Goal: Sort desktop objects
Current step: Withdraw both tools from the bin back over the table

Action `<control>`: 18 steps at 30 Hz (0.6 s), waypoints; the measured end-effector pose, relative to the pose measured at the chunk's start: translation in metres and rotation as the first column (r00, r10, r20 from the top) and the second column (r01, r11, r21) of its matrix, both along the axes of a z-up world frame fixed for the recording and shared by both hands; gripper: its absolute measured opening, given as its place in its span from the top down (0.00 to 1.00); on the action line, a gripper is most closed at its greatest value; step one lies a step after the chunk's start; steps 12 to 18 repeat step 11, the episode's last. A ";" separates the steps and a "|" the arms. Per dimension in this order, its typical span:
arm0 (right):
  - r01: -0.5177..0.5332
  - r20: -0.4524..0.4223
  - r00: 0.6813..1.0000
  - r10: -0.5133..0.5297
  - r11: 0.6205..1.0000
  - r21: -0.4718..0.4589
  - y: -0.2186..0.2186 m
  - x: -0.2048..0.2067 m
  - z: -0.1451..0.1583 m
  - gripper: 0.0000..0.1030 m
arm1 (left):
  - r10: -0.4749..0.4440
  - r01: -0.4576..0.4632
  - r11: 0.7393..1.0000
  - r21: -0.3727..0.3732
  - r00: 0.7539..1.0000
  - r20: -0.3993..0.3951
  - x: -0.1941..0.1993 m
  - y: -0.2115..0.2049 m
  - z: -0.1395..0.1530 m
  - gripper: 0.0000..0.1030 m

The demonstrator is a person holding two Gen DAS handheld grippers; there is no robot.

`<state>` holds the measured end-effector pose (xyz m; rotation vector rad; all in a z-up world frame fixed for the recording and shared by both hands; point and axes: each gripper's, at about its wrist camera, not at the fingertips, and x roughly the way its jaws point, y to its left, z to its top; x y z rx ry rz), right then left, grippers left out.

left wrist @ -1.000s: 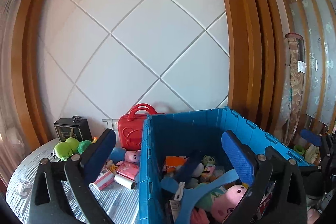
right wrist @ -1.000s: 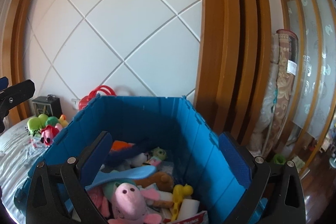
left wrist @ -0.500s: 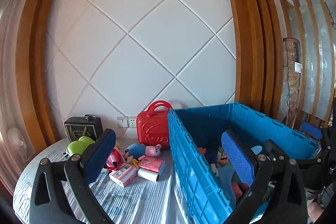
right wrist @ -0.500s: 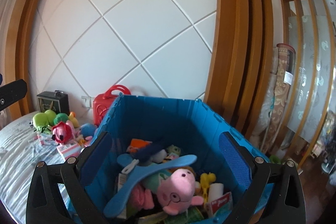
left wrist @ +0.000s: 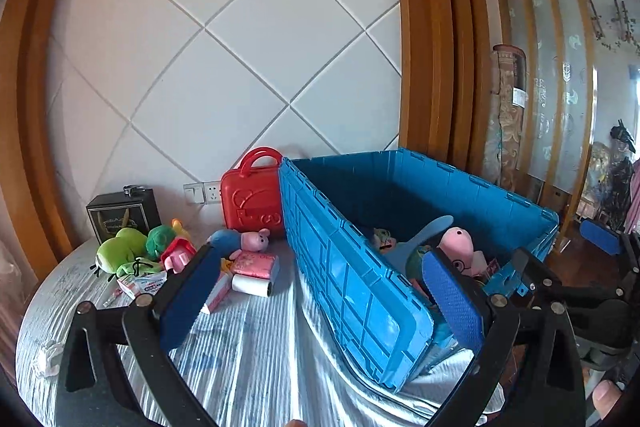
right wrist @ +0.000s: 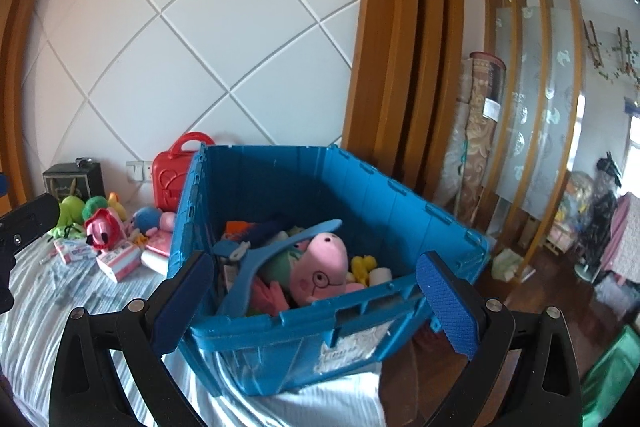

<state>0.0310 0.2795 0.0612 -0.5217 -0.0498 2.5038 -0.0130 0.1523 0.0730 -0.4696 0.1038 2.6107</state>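
A blue crate (left wrist: pixel 352 267) (right wrist: pixel 384 211) stands on the table's right side, holding a pink pig plush (right wrist: pixel 320 265), a blue hanger (right wrist: pixel 260 259) and several small toys. Loose items lie left of it: a green frog plush (left wrist: pixel 120 251), a pink flamingo toy (right wrist: pixel 102 229), a blue-and-pink pig plush (left wrist: pixel 240 241), small boxes (right wrist: pixel 118 261) and a white roll (left wrist: pixel 252 285). My left gripper (left wrist: pixel 320 301) is open, empty, near the crate's front left corner. My right gripper (right wrist: pixel 316 303) is open, empty, in front of the crate's near wall.
A red toy suitcase (left wrist: pixel 252 203) and a dark box (left wrist: pixel 122 213) stand against the white panelled wall. The round table (left wrist: pixel 240 359) has a striped cloth. Right of the table the floor drops away, with a rolled rug (right wrist: pixel 480 131) and a slatted screen behind.
Both grippers have pulled back and away from the crate; the views now take in its outside walls and more of the table. Both stayed open and empty.
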 end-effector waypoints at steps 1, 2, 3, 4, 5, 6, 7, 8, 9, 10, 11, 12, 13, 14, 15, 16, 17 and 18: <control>0.002 -0.001 1.000 -0.002 1.000 0.002 0.002 0.002 0.001 0.00 | 0.001 -0.001 1.000 -0.007 1.000 0.004 0.000 0.004 0.000 0.01; 0.004 -0.005 1.000 -0.004 1.000 0.003 0.004 0.003 0.002 0.00 | -0.010 0.010 1.000 -0.012 1.000 0.006 0.000 0.008 0.000 0.01; 0.007 -0.011 1.000 -0.007 1.000 0.001 0.007 0.005 0.004 0.00 | -0.019 0.019 1.000 -0.010 1.000 0.007 0.001 0.011 0.001 0.01; 0.007 -0.015 1.000 -0.007 1.000 -0.003 0.011 0.005 0.005 0.00 | -0.020 0.020 1.000 -0.008 1.000 0.008 0.001 0.014 0.002 0.01; 0.005 -0.017 1.000 -0.006 1.000 -0.006 0.014 0.005 0.006 0.00 | -0.020 0.020 1.000 -0.011 1.000 0.008 0.001 0.019 0.003 0.01; 0.003 -0.017 1.000 -0.003 1.000 -0.008 0.019 0.005 0.006 0.00 | -0.018 0.018 1.000 -0.016 1.000 0.005 0.000 0.024 0.004 0.01; 0.003 -0.017 1.000 -0.003 1.000 -0.007 0.023 0.004 0.007 0.00 | -0.014 0.014 1.000 -0.019 1.000 0.000 0.000 0.028 0.005 0.01; 0.005 -0.019 1.000 -0.005 1.000 -0.005 0.026 0.004 0.007 0.00 | -0.011 0.011 1.000 -0.020 1.000 -0.005 0.000 0.032 0.006 0.01; 0.006 -0.022 1.000 -0.006 1.000 -0.007 0.030 0.004 0.007 0.00 | -0.011 0.011 1.000 -0.021 1.000 -0.007 0.000 0.037 0.006 0.01; 0.005 -0.023 1.000 -0.005 1.000 -0.011 0.034 0.004 0.007 0.00 | -0.013 0.013 1.000 -0.024 1.000 -0.006 0.000 0.041 0.006 0.01; 0.004 -0.023 1.000 -0.005 1.000 -0.015 0.038 0.004 0.008 0.00 | -0.015 0.015 1.000 -0.027 1.000 -0.007 0.000 0.045 0.006 0.01; 0.004 -0.023 1.000 -0.005 1.000 -0.015 0.038 0.004 0.008 0.00 | -0.015 0.015 1.000 -0.027 1.000 -0.007 0.000 0.045 0.006 0.01; 0.004 -0.023 1.000 -0.005 1.000 -0.015 0.038 0.004 0.008 0.00 | -0.015 0.015 1.000 -0.027 1.000 -0.007 0.000 0.045 0.006 0.01; 0.004 -0.023 1.000 -0.005 1.000 -0.015 0.038 0.004 0.008 0.00 | -0.015 0.015 1.000 -0.027 1.000 -0.007 0.000 0.045 0.006 0.01; 0.004 -0.023 1.000 -0.005 1.000 -0.015 0.038 0.004 0.008 0.00 | -0.015 0.015 1.000 -0.027 1.000 -0.007 0.000 0.045 0.006 0.01; 0.004 -0.023 1.000 -0.005 1.000 -0.015 0.038 0.004 0.008 0.00 | -0.015 0.015 1.000 -0.027 1.000 -0.007 0.000 0.045 0.006 0.01; 0.004 -0.023 1.000 -0.005 1.000 -0.015 0.038 0.004 0.008 0.00 | -0.015 0.015 1.000 -0.027 1.000 -0.007 0.000 0.045 0.006 0.01; 0.004 -0.023 1.000 -0.005 1.000 -0.015 0.038 0.004 0.008 0.00 | -0.015 0.015 1.000 -0.027 1.000 -0.007 0.000 0.045 0.006 0.01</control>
